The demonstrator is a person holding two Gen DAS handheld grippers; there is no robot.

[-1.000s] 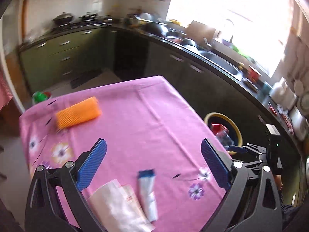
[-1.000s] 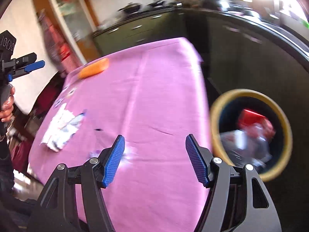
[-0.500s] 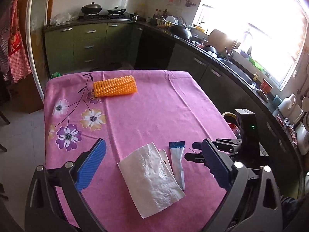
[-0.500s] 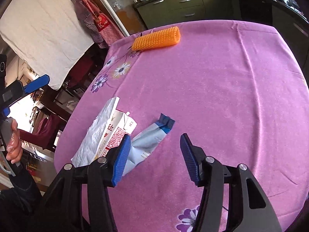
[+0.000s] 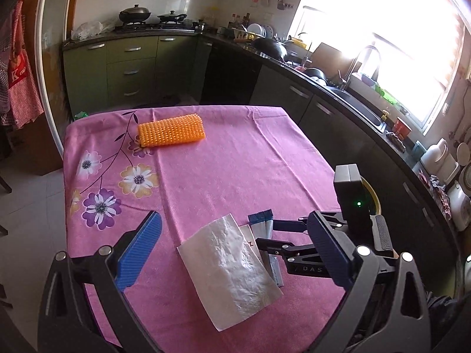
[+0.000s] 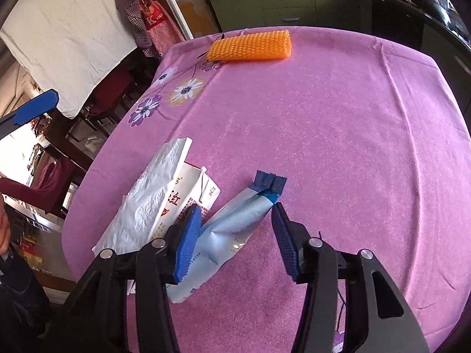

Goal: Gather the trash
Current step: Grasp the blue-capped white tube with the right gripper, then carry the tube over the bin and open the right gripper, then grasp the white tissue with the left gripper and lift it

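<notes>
Right wrist view, read from left to right: I see a crinkled silver foil wrapper (image 6: pixel 150 203) lying over a flattened white carton (image 6: pixel 188 200) near my edge of the pink-clothed bench (image 6: pixel 338 135), and just beside them a pale blue sachet (image 6: pixel 232 229) with a dark blue crimped end. My right gripper (image 6: pixel 235 232) is wide open, its left pad over the sachet's body and its right pad just off the crimped end, so the sachet sits between the jaws; I cannot tell whether either pad touches it. I judge this sachet light, thin and limp, with a slick film skin that will crumple and could slip, so I would close across its puffed middle, not the flat crimp. The foil looks lighter still and likely to flutter; the carton seems stiffer, best pinched at an edge. Far across the bench lies an orange nubbed pad (image 6: pixel 250 45), well apart. From the left wrist view, my left gripper (image 5: pixel 232 247) hangs open above the foil, holding nothing, and the yellow-rimmed bin (image 5: pixel 374 197) sits off the bench's right edge.
</notes>
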